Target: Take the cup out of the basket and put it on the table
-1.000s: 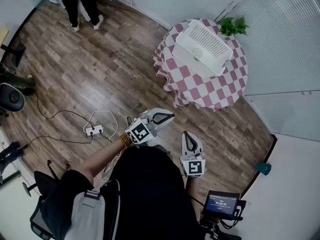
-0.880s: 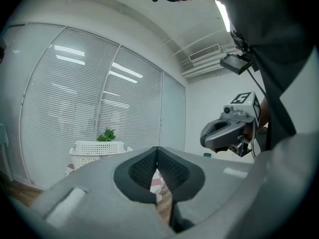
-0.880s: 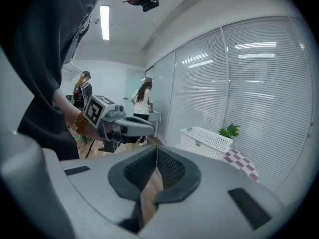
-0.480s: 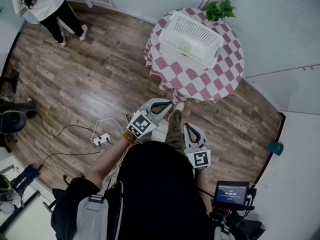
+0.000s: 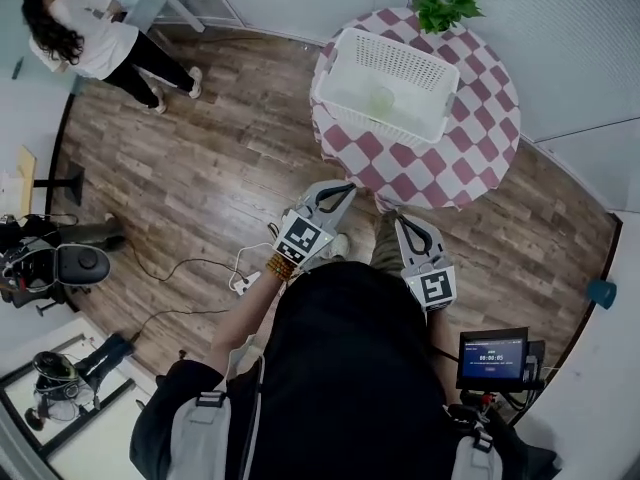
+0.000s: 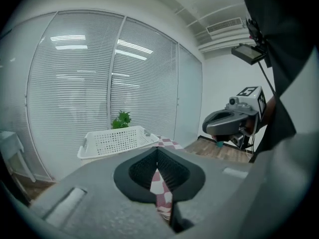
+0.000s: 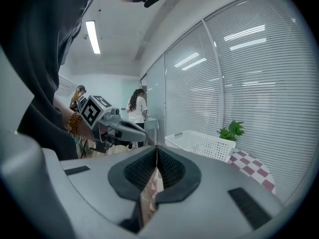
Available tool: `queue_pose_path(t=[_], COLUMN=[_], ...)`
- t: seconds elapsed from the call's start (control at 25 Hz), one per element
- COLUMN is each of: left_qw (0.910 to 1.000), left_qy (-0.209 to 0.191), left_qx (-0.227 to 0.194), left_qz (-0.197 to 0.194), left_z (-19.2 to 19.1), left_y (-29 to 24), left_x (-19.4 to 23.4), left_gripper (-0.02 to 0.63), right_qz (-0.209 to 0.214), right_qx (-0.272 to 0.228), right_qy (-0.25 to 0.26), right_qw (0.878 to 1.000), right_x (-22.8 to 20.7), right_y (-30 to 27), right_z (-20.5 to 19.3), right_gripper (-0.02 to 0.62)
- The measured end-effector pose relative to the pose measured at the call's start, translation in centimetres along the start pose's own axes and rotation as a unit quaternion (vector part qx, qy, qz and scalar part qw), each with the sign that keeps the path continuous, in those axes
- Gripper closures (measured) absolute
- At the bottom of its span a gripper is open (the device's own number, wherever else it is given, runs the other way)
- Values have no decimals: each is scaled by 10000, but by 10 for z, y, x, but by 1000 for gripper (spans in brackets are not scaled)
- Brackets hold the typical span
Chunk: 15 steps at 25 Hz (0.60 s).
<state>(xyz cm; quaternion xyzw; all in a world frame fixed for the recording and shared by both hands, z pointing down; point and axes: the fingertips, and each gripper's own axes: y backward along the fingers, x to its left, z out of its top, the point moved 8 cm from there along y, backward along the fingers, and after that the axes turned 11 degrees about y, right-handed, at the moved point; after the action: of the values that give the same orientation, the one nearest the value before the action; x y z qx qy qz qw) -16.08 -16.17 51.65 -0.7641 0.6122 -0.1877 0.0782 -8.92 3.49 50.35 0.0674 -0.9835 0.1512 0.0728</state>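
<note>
A white perforated basket (image 5: 385, 80) stands on a round table (image 5: 470, 143) covered in a red-and-white checked cloth. A pale cup (image 5: 381, 98) lies inside the basket. My left gripper (image 5: 343, 188) and right gripper (image 5: 405, 223) are held side by side in front of my body, short of the table, both shut with nothing between the jaws. In the left gripper view the basket (image 6: 117, 142) is ahead, beyond the gripper (image 6: 157, 151); the cup is hidden there. In the right gripper view the basket (image 7: 199, 144) is ahead to the right of the gripper (image 7: 156, 149).
A potted plant (image 5: 447, 5) sits at the table's far edge. A person (image 5: 85, 33) stands far left by a small table. A power strip (image 5: 243, 281) with cables lies on the wood floor. A chair (image 5: 70, 263) is left, glass walls behind the table.
The table and basket have drawn nearer and shifted slightly right in the head view. Both grippers stay shut and held together in front of me.
</note>
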Motion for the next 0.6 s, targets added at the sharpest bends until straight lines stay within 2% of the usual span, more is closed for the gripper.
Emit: queue_pose_path(t=[0.32,0.44,0.6], left_qw=[9988,9971,9916], left_qy=[-311,-538,-847], left_qx=[131,370,922], left_qz=[362,386,337], left_z=[76,87,95], left_y=[-91,-105,-140], left_x=[35,44,55], left_gripper=[601,601,601], right_qz=[21,-56,-145], right_qx=[-54,-129,-155], right_qy=[-125,-205,-366], right_qw=[9999,9997,9991], right_x=[-116,-131,-163], right_y=[-11,-9,-4], right_z=[-16,-20,-35], right_gripper=[586,586,586])
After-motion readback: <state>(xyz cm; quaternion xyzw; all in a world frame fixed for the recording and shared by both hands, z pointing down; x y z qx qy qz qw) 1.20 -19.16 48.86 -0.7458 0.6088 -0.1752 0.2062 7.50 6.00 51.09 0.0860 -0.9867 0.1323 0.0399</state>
